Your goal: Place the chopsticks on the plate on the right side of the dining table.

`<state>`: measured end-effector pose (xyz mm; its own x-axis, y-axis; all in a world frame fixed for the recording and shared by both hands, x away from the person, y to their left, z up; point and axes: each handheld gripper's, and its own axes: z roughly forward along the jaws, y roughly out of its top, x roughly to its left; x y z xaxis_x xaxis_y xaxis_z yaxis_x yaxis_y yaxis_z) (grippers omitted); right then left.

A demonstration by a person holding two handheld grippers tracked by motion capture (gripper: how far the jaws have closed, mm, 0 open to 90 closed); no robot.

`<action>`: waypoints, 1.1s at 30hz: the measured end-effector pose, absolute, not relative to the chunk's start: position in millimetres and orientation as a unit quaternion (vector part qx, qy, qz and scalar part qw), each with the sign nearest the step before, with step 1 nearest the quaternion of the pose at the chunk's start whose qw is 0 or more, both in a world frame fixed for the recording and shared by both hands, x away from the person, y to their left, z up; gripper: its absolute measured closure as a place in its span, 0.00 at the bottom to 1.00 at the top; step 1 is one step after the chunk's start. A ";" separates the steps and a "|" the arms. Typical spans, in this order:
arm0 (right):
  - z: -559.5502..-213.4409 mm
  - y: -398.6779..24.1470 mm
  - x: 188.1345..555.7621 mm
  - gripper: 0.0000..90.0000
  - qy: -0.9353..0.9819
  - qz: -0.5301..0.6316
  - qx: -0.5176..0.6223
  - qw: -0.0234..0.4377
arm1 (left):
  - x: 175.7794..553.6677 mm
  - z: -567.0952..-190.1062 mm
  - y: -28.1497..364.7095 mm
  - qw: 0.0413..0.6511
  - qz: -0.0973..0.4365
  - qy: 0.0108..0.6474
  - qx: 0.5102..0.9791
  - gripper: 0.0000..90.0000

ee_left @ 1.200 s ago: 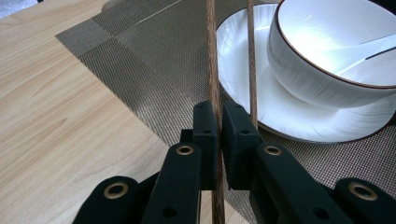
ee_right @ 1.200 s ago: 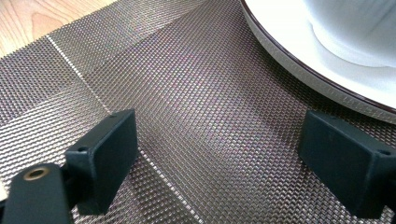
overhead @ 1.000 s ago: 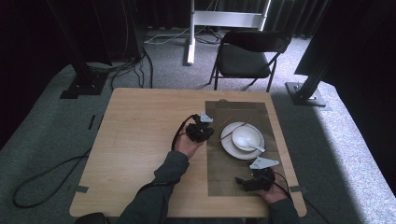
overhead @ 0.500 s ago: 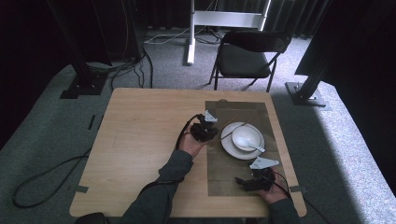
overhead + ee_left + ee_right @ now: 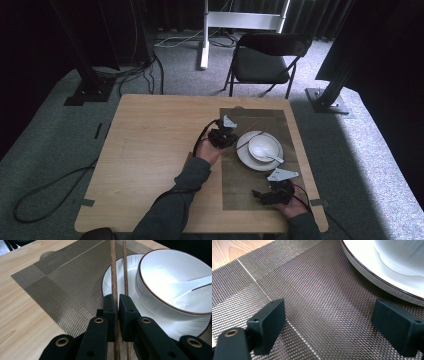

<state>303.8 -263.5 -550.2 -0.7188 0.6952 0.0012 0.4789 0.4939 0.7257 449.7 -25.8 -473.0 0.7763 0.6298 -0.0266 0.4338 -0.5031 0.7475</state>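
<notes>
A: Since a second ago the left gripper (image 5: 226, 134) has edged a little toward the far edge of the table, carrying the chopsticks (image 5: 117, 272) along the plate's left rim. The right gripper (image 5: 272, 194) hasn't budged.

B: So what's the step?

A: Laying the place setting, by the look of it. The left gripper's jaws are pinched together on one chopstick; the second lies just beside it, and I can't tell whether it's caught in the pads too. Both sticks run over the placemat (image 5: 65, 282) and cross the rim of the plate (image 5: 107, 280), close to the bowl (image 5: 175, 282).

B: And the right one?

A: Its jaws stand wide apart with nothing between them, low over the placemat near the table's near right corner, just short of the plate.

B: Next move?

A: I'd say set the sticks down parallel on the mat beside the plate. That calls for a level lowering before the pads part, or the round wood will roll or skate on the glazed rim.

B: Materials?

A: The chopsticks are slim, dark brown wood with a visible grain. The mat is a coarse bronze weave with paler stripes. Plate and bowl are glossy white ceramic with a thin dark edge line, and a white spoon (image 5: 197, 286) rests in the bowl. The tabletop (image 5: 150, 145) is pale wood-grain.
</notes>
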 end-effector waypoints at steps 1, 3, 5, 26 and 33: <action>-550.2 -263.5 303.8 0.13 0.852 0.366 0.345 0.148 | 450.7 -473.3 -26.4 0.389 0.126 0.309 0.858 0.94; -550.2 -263.5 303.8 0.13 0.852 0.366 0.345 0.148 | 452.4 -474.3 -27.2 0.389 0.124 0.310 0.858 0.94; -550.2 -263.5 303.8 0.13 0.852 0.366 0.345 0.148 | 454.6 -475.3 -27.6 0.388 0.123 0.311 0.859 0.94; -550.1 -263.6 303.8 0.13 0.852 0.366 0.345 0.148 | 466.8 -471.1 -41.8 0.394 0.119 0.306 0.858 0.94; -550.1 -263.6 303.8 0.13 0.852 0.366 0.345 0.148 | 472.1 -471.1 -46.5 0.398 0.114 0.307 0.857 0.94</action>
<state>303.8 -263.6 -550.1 -0.7188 0.6953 0.0002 0.4789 0.4948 0.7251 472.1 -46.5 -471.1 0.7857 0.6166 -0.0496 0.4356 -0.4947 0.7520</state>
